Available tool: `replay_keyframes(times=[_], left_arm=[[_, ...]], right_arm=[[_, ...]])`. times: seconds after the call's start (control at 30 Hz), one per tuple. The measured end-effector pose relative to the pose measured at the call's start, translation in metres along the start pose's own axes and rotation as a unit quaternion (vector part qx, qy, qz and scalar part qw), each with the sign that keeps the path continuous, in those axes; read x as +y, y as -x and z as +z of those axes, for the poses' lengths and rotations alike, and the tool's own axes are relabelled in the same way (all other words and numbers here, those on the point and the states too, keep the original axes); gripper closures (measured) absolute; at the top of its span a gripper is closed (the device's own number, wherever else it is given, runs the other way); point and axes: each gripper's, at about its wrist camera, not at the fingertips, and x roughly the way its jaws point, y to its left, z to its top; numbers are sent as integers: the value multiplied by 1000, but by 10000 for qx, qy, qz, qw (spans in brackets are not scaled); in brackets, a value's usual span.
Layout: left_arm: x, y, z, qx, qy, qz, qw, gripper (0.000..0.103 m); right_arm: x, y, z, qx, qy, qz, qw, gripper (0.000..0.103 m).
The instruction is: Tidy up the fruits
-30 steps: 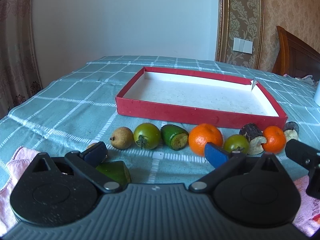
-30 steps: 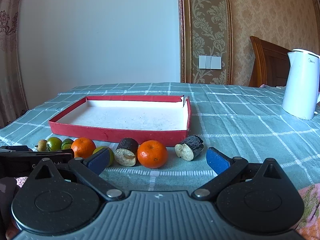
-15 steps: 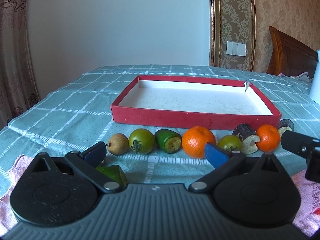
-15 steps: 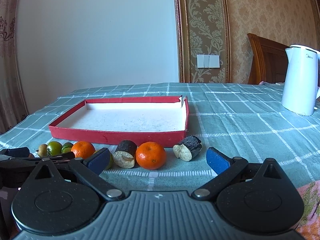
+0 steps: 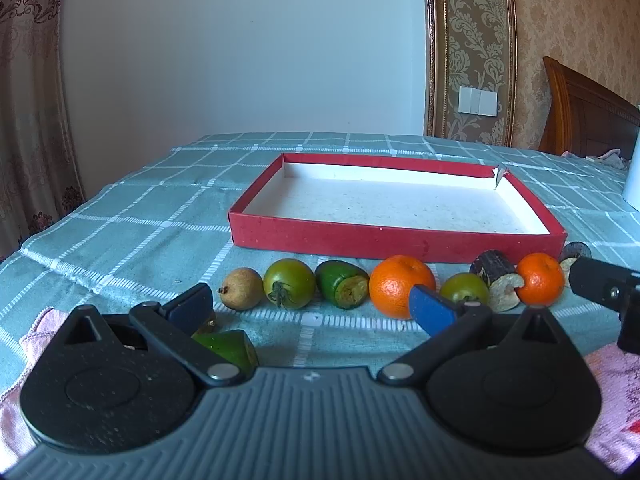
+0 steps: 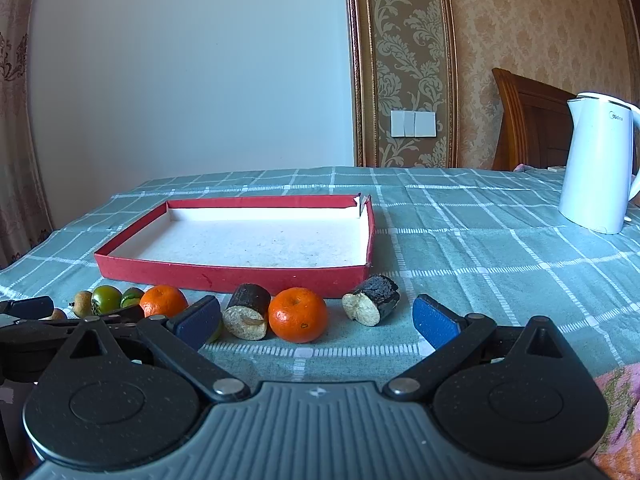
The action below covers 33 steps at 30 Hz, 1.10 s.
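Note:
A red shallow box with a white floor lies on the checked tablecloth. Along its near wall runs a row of fruit: a small brown fruit, a green tomato, a cut green piece, a large orange, a second green tomato, a dark cut chunk, a small orange and another dark chunk. A green piece lies just under my left gripper, which is open above the cloth. My right gripper is open too, facing the small orange.
A white electric kettle stands on the table at the far right. Pink cloth lies at the near table edge. The right gripper's black body juts in at the right of the left wrist view. A wall and wooden headboard stand behind.
Both cameras have tilted up and drawn back a little, so the box and fruit row sit lower and smaller in view. Nothing on the table has moved. Both grippers stay open.

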Motion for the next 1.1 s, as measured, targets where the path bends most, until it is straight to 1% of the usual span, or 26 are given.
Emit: replay_keyframes(times=[0.23,0.5,0.67,0.8,1.1], left_arm=[[4,-1,-1,25,87,-14,10000,0],[7,-2,-2,65,159,-22,9999,0],[7,-1,-2,46,149,-34,9999,0],[7,0,-3,43,142,-44,9999,0],[5,1,-4,41,101,-25,9999,0]], right_arm=[[2,1,1,-20,24,-7,10000,0],[1,-3,-6,14,14,-13,10000,0],[2,-5,-9,36,31,-10,10000,0],[0,-5,-10,-52,20,-2,10000,0],[-3,-7,-13,-82,-54,-26,9999,0]])
